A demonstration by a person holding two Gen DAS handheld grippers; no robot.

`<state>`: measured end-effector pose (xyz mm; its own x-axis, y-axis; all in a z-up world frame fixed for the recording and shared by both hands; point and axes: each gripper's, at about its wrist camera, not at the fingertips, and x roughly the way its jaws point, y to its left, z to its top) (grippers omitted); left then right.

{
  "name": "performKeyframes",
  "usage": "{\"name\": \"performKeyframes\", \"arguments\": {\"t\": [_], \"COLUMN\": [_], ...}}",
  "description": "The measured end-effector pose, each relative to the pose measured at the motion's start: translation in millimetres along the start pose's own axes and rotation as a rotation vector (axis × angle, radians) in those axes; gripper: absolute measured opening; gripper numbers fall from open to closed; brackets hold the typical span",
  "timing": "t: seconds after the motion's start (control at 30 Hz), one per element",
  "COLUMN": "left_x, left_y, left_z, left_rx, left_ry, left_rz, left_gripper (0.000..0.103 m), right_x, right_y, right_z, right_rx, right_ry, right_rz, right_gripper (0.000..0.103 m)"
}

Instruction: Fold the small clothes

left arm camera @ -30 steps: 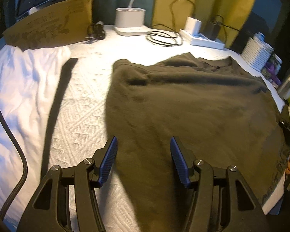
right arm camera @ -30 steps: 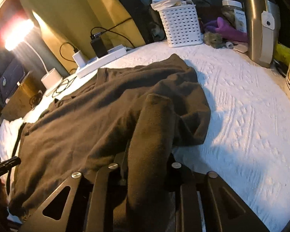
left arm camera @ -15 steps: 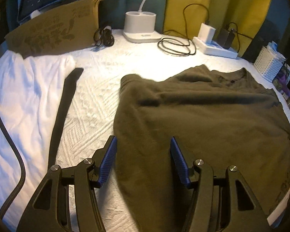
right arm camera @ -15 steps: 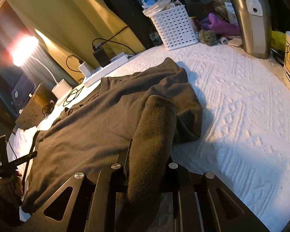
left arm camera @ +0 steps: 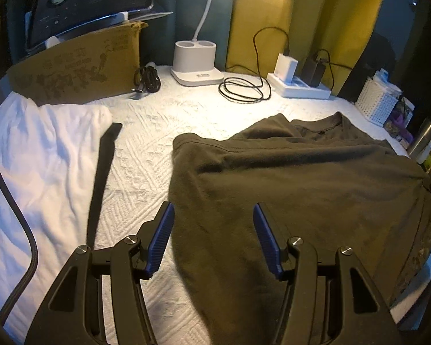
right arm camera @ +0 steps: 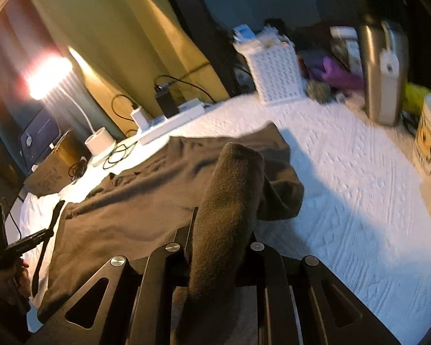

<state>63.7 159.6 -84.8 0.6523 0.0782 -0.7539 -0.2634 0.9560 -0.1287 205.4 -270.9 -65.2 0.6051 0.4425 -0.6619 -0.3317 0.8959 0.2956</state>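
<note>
1. Dark olive-brown shirt (left arm camera: 316, 189) lies spread on a white textured bed cover (left arm camera: 146, 155), its collar toward the far side.
2. The left tool (left arm camera: 212, 238) hovers above the near left edge of the shirt; its blue pads (left arm camera: 161, 238) stand apart and nothing is between them.
3. The right tool (right arm camera: 218, 247) is clamped on a bunched fold of the shirt (right arm camera: 230, 201), and this fold rises above the rest of the cloth.
4. A white cloth (left arm camera: 37, 166) lies at the left of the shirt, and a dark strap (left arm camera: 100, 178) lies between them.
5. At the far side are a lamp base (left arm camera: 195, 63), a power strip (left arm camera: 298, 86), a cardboard box (left arm camera: 80, 72) and a white basket (right arm camera: 275, 72).
6. A metal flask (right arm camera: 385, 72) stands at the right, well apart from the shirt.
</note>
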Motion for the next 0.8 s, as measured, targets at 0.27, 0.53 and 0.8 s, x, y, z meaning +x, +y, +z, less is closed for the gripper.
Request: {"name": "performKeyframes", "arguments": {"t": [0.27,0.53,0.8], "left_x": [-18,-35,-48], "left_y": [20,41,62], "left_z": [-8,-18,-28], "left_rx": [0.004,0.003,-0.031], "left_ry": [-0.05,-0.093,-0.114], "left_rz": [-0.017,-0.027,-0.036], "left_gripper": [0.057,0.057,0.057], "right_x": [-9,0,24], "right_y": [63,131,204], "right_z": [22,27,-1], "right_rx": [-0.122,-0.237,-0.348], "right_ry": [-0.03,-0.018,0.07], "right_rz": [-0.006,0.046,0.155], "right_gripper": [0.015,0.015,0.013]}}
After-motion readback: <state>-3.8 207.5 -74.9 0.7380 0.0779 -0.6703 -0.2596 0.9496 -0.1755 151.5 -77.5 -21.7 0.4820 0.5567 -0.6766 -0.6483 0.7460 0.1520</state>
